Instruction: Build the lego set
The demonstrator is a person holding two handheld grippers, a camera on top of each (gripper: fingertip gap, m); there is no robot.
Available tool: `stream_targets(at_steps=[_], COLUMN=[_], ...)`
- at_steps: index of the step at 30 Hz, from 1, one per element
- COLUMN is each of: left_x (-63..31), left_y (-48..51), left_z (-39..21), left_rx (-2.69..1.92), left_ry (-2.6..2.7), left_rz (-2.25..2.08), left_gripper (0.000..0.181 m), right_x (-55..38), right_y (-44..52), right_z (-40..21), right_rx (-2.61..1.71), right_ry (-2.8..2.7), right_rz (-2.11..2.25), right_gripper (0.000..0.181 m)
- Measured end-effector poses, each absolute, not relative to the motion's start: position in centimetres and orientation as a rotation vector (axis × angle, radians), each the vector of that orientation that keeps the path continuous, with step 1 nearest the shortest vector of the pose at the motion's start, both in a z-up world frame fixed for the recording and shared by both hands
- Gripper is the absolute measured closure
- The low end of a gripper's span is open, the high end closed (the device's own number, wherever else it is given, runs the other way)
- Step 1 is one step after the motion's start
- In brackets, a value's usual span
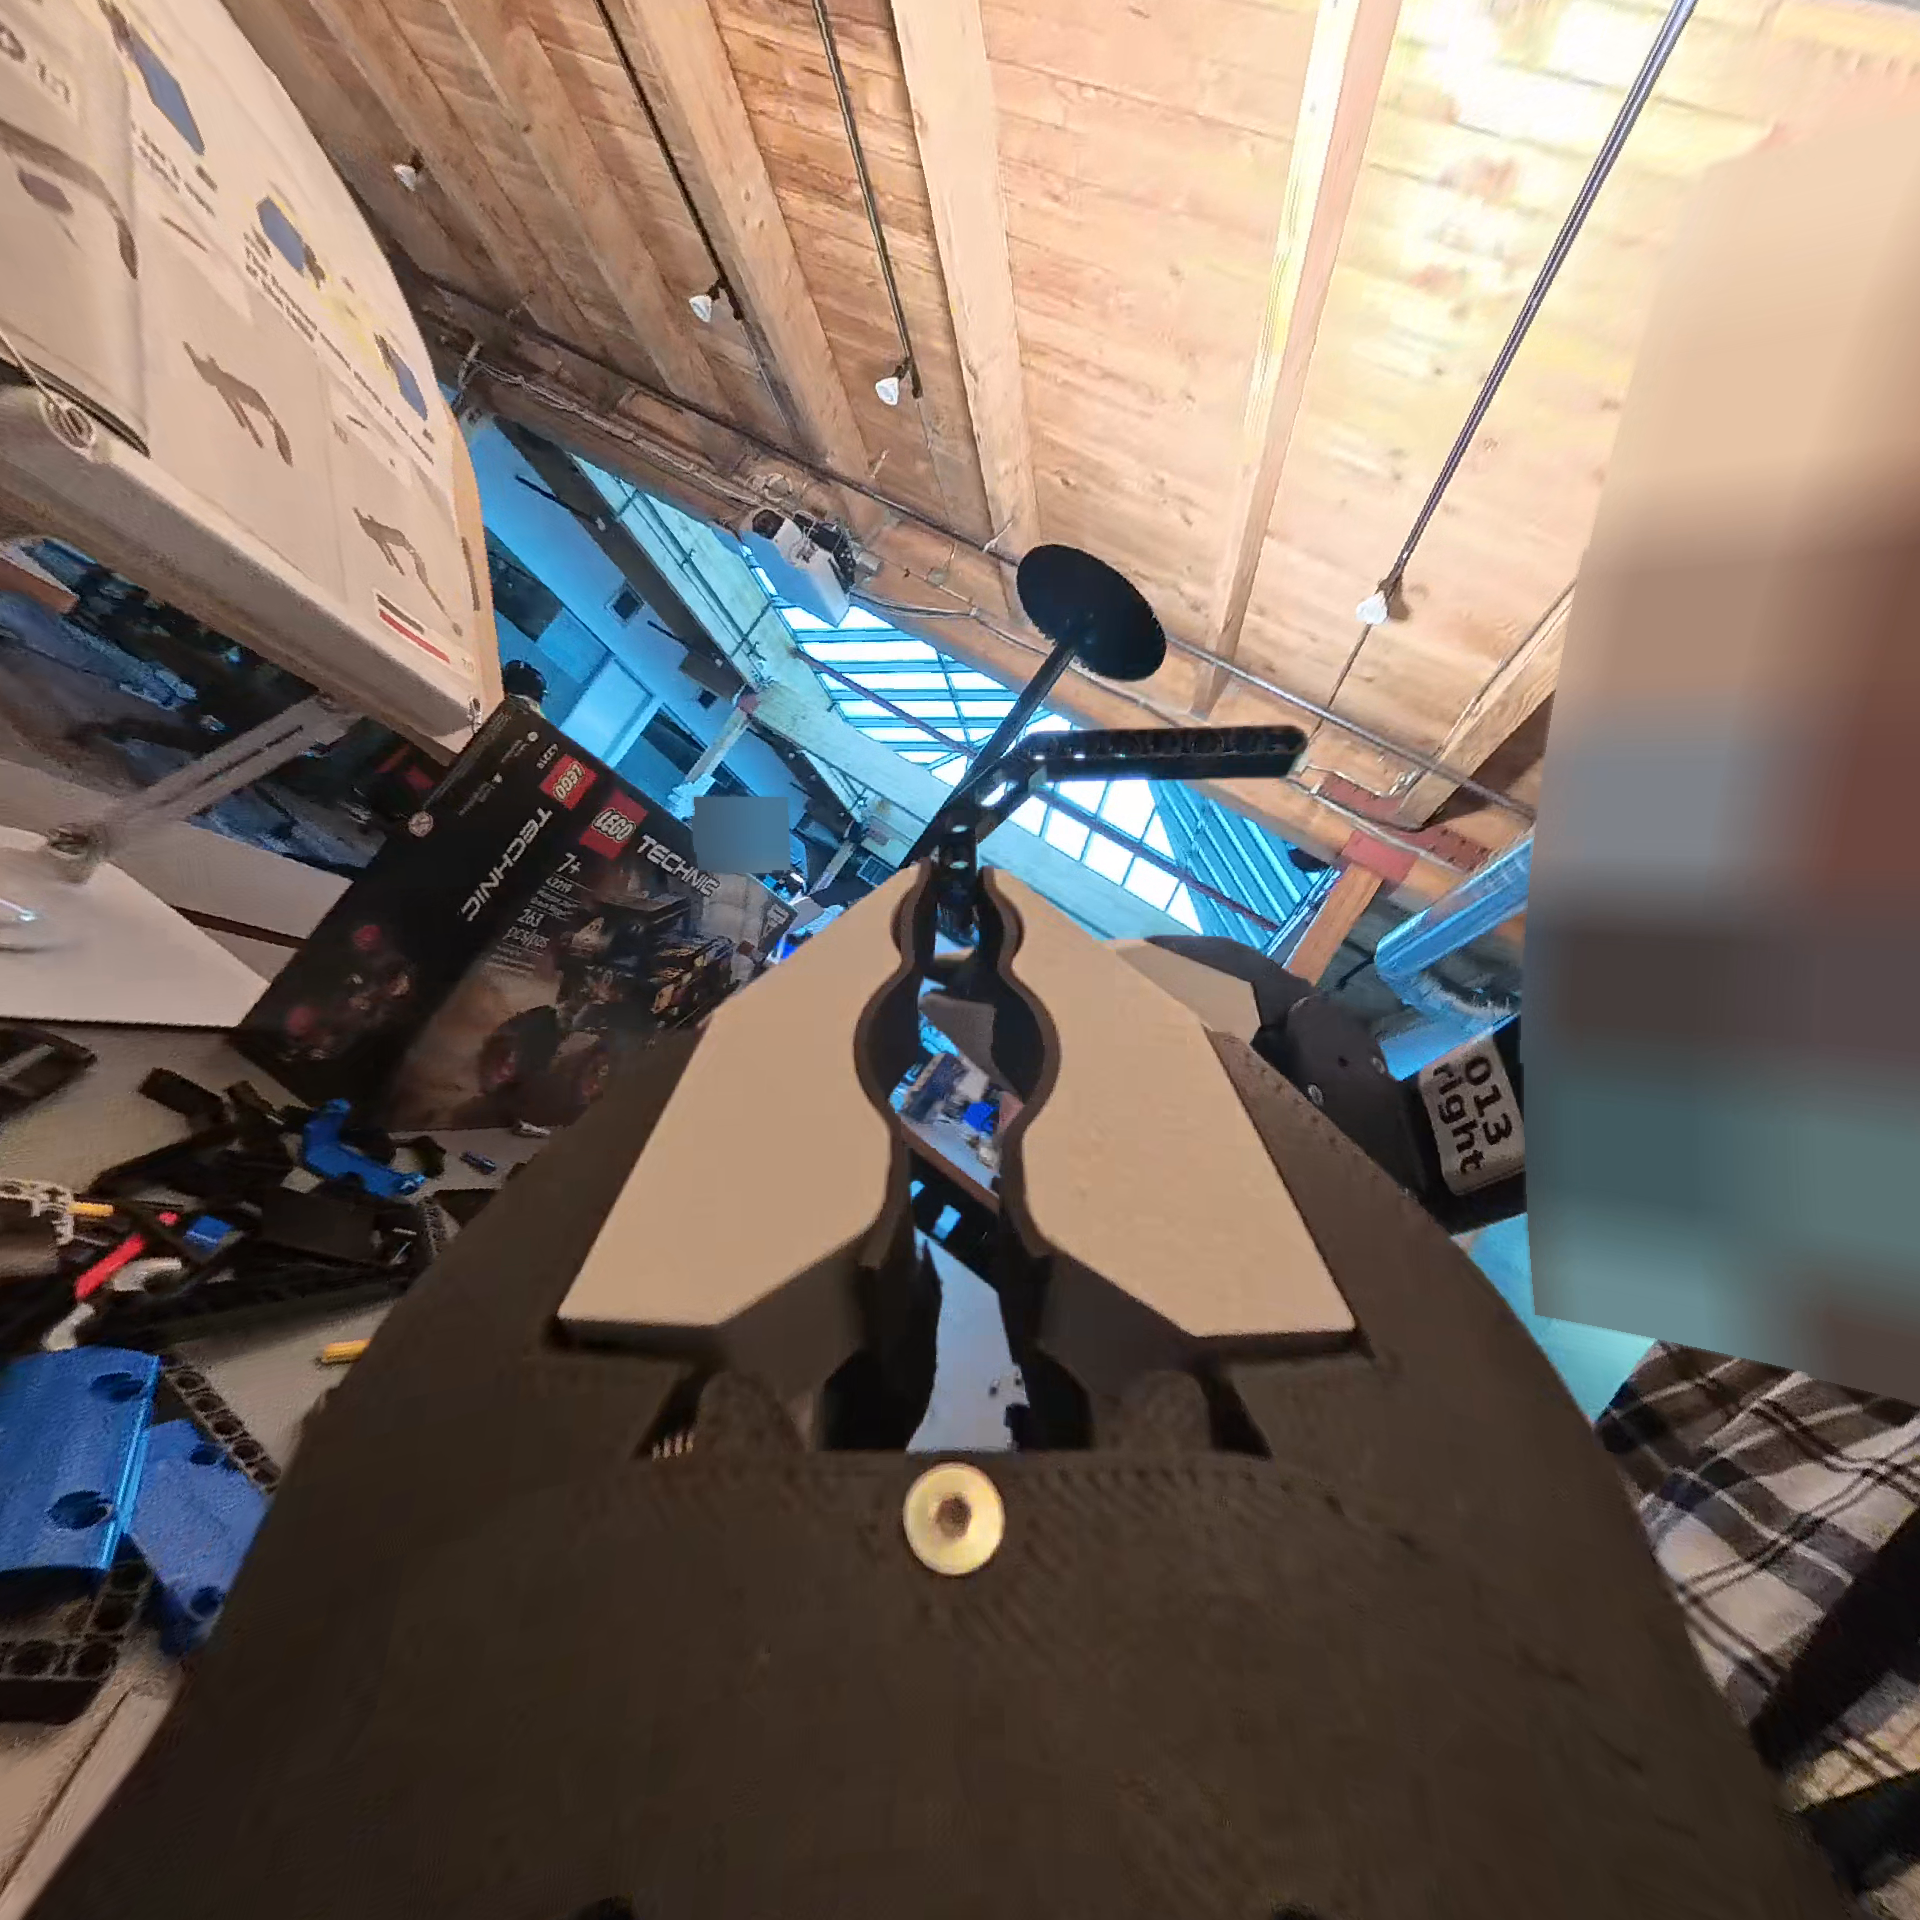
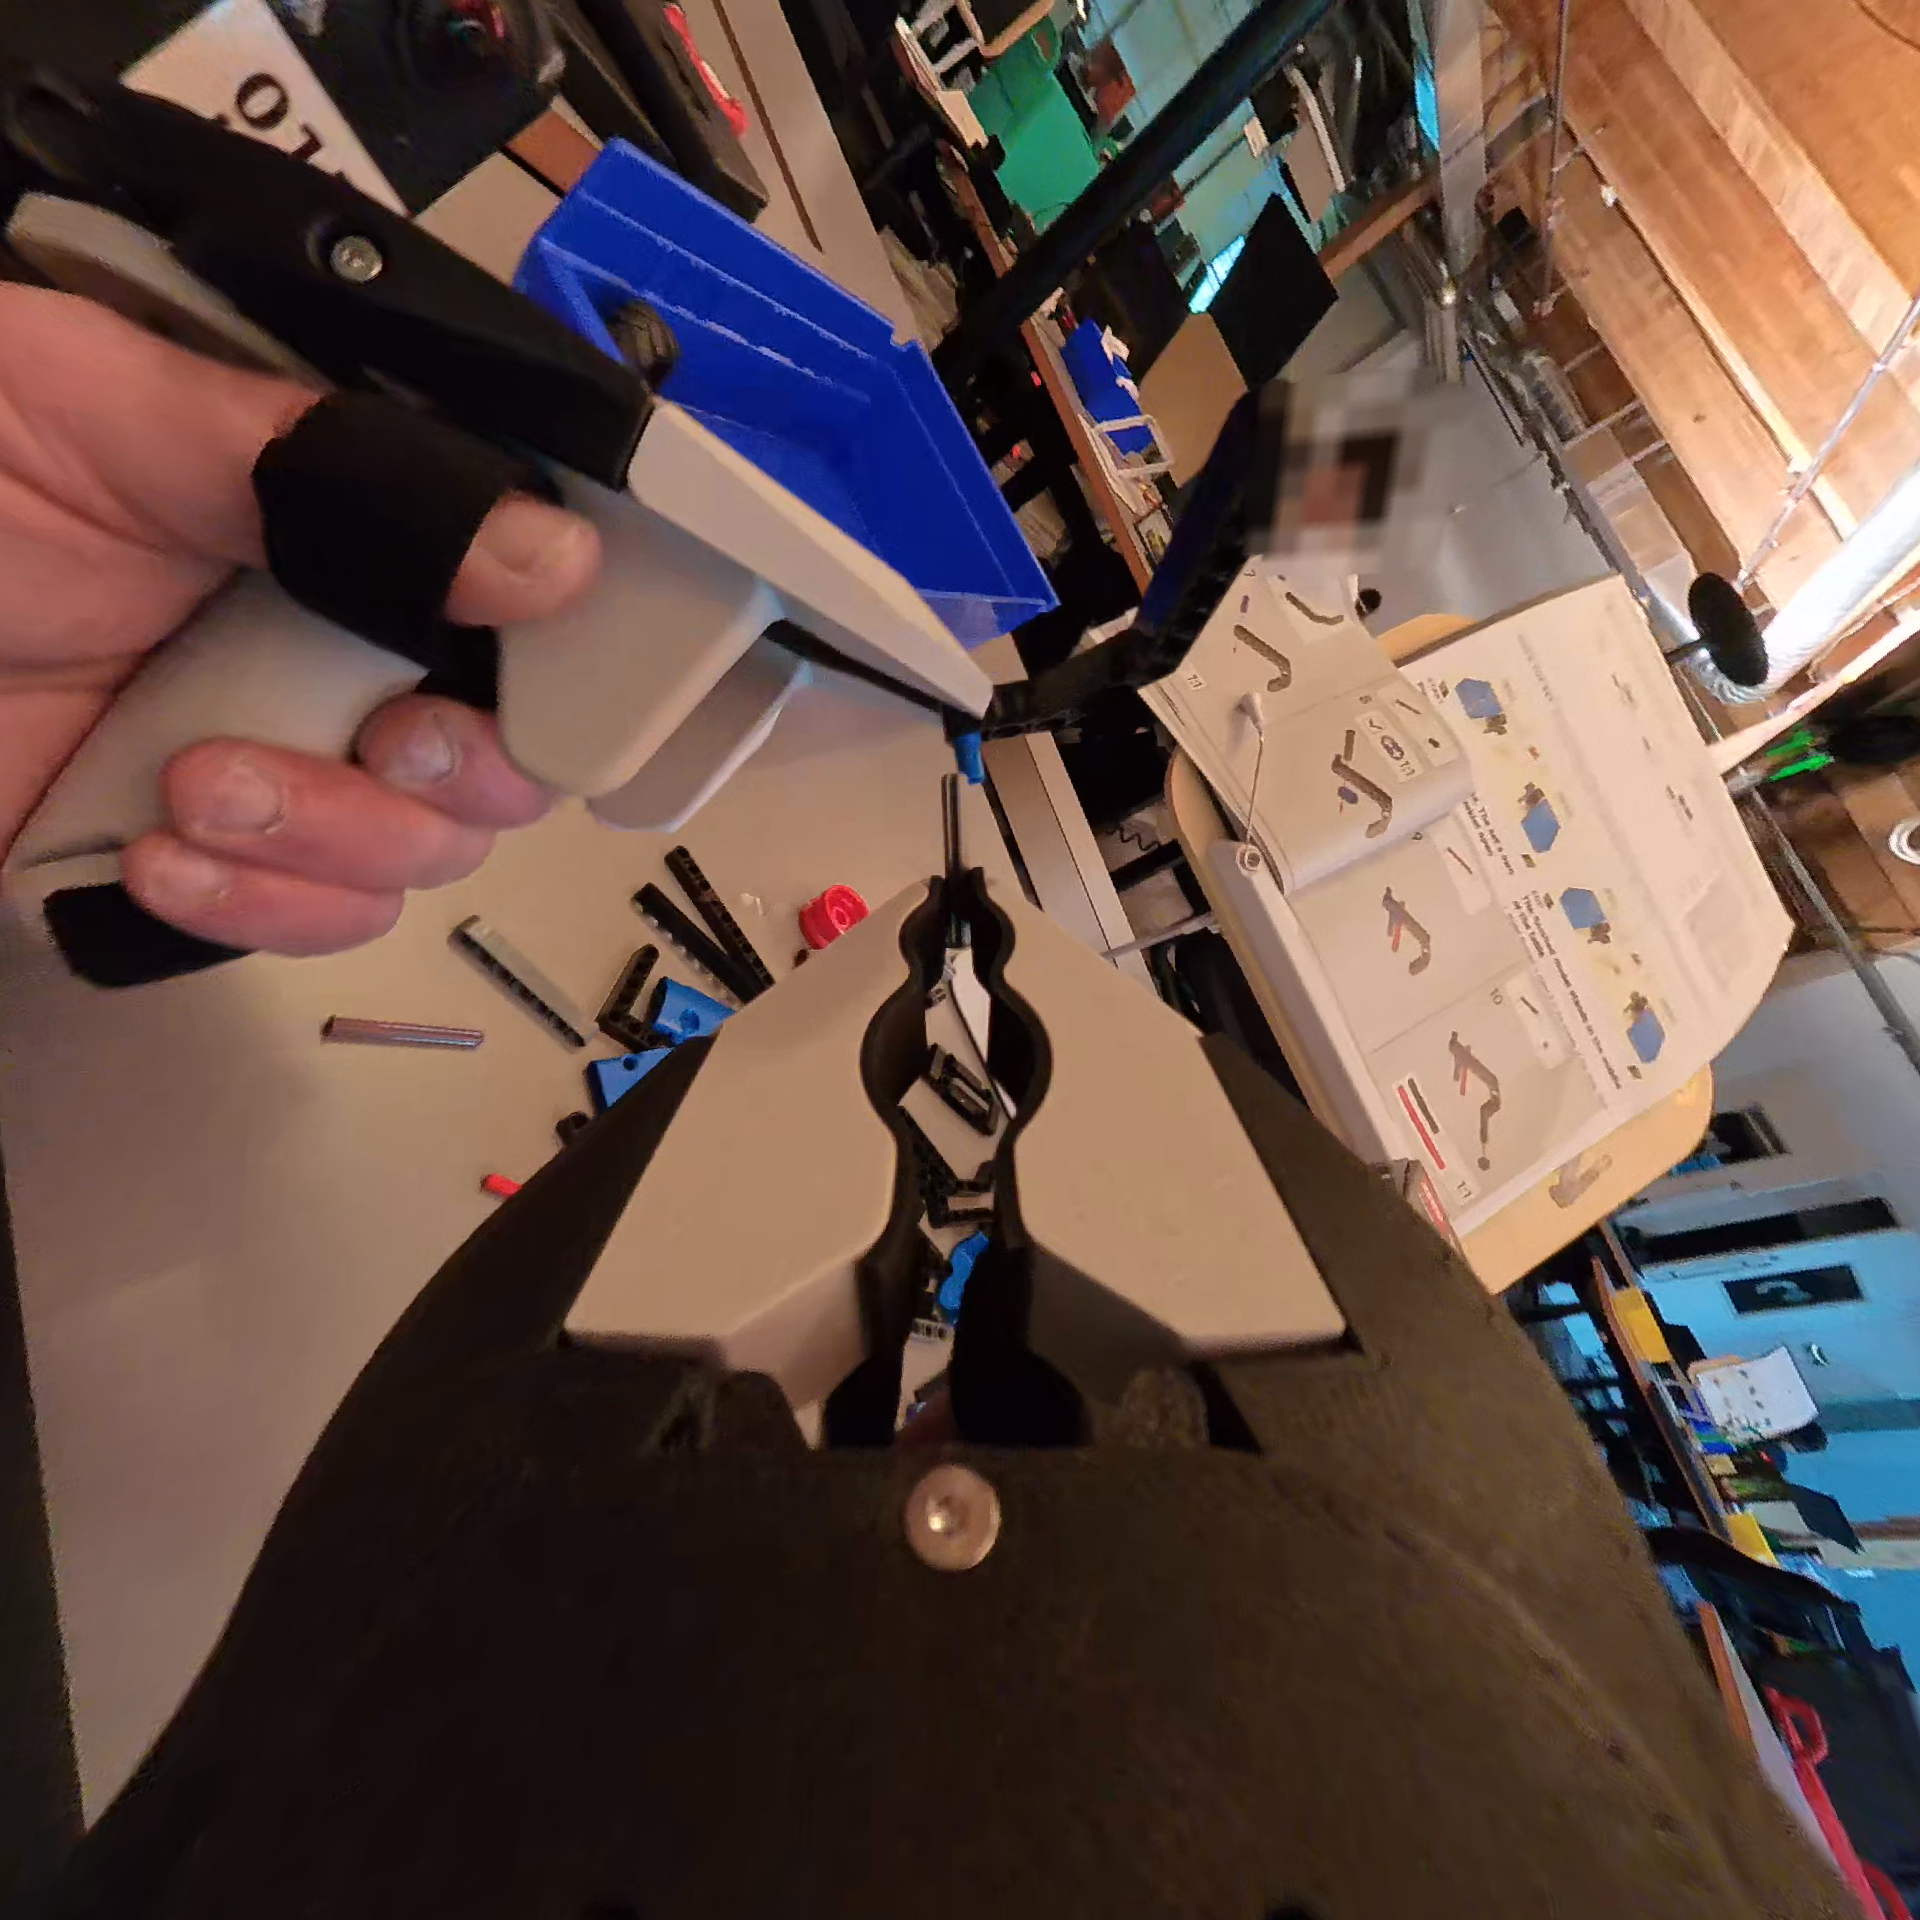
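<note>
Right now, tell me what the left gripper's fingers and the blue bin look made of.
Fingers: matte grey plastic, likely 3D-printed; the grainy surface suggests it.
Blue bin: moulded plastic, smooth with a slight sheen and ribbed walls. Neither is certain from looks alone.

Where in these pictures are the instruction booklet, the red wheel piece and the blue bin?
instruction booklet [image 2: 1507, 894], right wrist view, on its open right-hand page.
red wheel piece [image 2: 833, 912], right wrist view, on its top face.
blue bin [image 2: 790, 416], right wrist view, on its inner wall.
</note>
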State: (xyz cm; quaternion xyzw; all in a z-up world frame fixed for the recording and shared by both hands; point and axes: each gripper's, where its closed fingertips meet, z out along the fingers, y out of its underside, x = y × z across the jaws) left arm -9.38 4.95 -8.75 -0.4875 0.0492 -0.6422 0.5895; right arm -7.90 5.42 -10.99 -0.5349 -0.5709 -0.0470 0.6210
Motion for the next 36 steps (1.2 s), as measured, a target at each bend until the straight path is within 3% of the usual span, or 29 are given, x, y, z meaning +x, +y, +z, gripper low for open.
stream_targets(at_steps=[18, 26, 36], left_x=[-8.7, -8.0, -9.2], left_y=[5.4, 5.3, 5.4], left_z=[-9.3, -9.9, -9.1], left_rx=[-1.184, -1.297, -1.222], left_ry=[0.137, 0.296, 0.162], left_rz=[-1.432, -1.137, -1.388], left_gripper=[0.177, 0.176, 0.176], right_x=[-7.9, -8.1, -9.2], right_y=[7.2, 7.1, 6.7], right_z=[-10.6, -10.7, -9.9], right_rx=[-1.218, -1.211, -1.197], right_ry=[-1.329, -1.379, -1.343], right_rz=[-0.32, -0.34, -0.167], right_gripper=[0.18, 0.181, 0.18])
